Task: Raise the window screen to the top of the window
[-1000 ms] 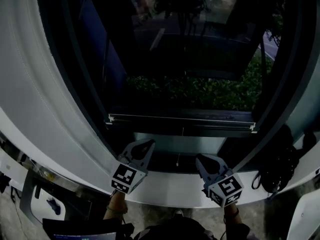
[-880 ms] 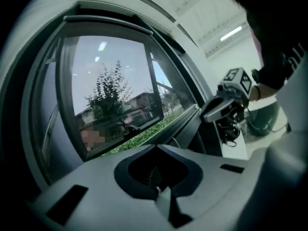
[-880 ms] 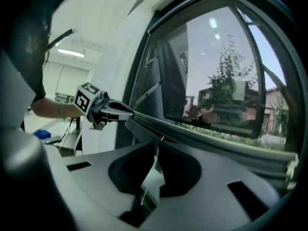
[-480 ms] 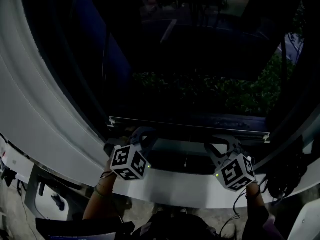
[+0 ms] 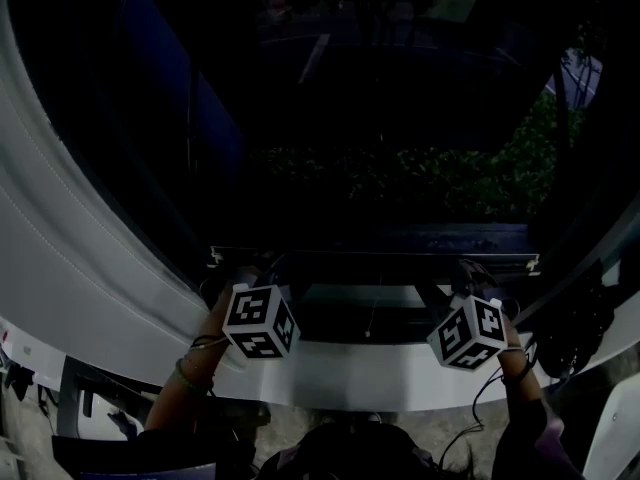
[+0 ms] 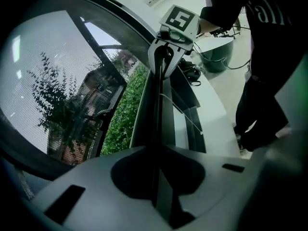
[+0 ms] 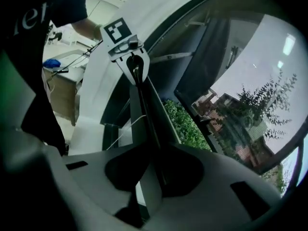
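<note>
The window screen's bottom bar [image 5: 380, 258] lies low across the dark window, just above the sill. My left gripper [image 5: 262, 271] is shut on the bar near its left end, and my right gripper [image 5: 476, 273] is shut on it near its right end. In the left gripper view the bar [image 6: 156, 109] runs from my shut left gripper [image 6: 155, 150] to the right gripper [image 6: 166, 57]. The screen mesh [image 6: 57, 95] rises to the left of it. In the right gripper view the bar [image 7: 144, 109] leads from the right gripper [image 7: 150, 150] to the left gripper [image 7: 134, 64].
A thin pull cord [image 5: 372, 318] hangs from the bar's middle. The white curved sill [image 5: 350, 368] lies below it, and the white frame [image 5: 90, 268] curves up the left side. A black bundle of cables [image 5: 575, 333] sits at the right. The person's dark-clothed body [image 6: 269, 57] stands close behind.
Both grippers, open below the bar a second ago, have moved forward to it and shut on its two ends. The head camera has shifted a little.
</note>
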A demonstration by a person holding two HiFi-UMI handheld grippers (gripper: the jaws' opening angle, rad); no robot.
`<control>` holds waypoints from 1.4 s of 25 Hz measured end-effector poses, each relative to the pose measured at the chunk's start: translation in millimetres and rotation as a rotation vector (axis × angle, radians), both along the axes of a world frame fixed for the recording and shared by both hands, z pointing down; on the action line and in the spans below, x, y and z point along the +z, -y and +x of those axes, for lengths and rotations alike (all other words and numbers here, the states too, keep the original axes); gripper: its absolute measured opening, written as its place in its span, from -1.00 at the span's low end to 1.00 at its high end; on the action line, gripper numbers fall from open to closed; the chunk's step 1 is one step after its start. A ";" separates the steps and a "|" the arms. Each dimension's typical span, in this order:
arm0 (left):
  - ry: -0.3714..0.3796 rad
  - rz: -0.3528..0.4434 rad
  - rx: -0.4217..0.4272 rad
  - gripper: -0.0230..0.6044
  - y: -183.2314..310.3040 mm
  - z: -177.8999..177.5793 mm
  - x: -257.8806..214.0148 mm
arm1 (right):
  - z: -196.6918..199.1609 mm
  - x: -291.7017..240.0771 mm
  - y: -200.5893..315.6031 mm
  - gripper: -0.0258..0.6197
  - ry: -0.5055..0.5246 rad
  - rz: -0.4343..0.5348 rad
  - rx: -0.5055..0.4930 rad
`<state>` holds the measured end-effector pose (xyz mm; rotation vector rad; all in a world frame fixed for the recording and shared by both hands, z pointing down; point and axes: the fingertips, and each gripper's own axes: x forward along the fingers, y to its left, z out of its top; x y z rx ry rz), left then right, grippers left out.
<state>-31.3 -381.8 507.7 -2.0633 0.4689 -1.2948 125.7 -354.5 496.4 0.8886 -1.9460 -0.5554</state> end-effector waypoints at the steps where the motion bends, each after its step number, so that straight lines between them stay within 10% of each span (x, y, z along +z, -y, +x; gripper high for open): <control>1: 0.006 -0.001 0.001 -0.80 0.0 -0.2 0.1 | 0.4 2.1 1.1 -0.69 -0.032 -0.002 0.000; 17: 0.217 -0.122 -0.075 -0.87 1.2 1.2 4.1 | -0.2 6.2 2.0 -0.83 -0.226 -0.332 0.053; 22: -0.029 -0.063 -0.062 -0.85 -0.2 3.1 -30.7 | 0.1 -25.3 2.6 -0.83 -0.148 -0.118 0.026; 27: -0.087 0.210 -0.050 -0.85 14.1 5.1 -150.4 | 3.5 -146.2 14.9 -0.83 -0.154 0.180 0.051; 35: -0.221 0.241 -0.026 -0.83 17.0 1.0 -321.4 | -0.3 -317.1 15.9 -0.82 -0.102 0.400 0.034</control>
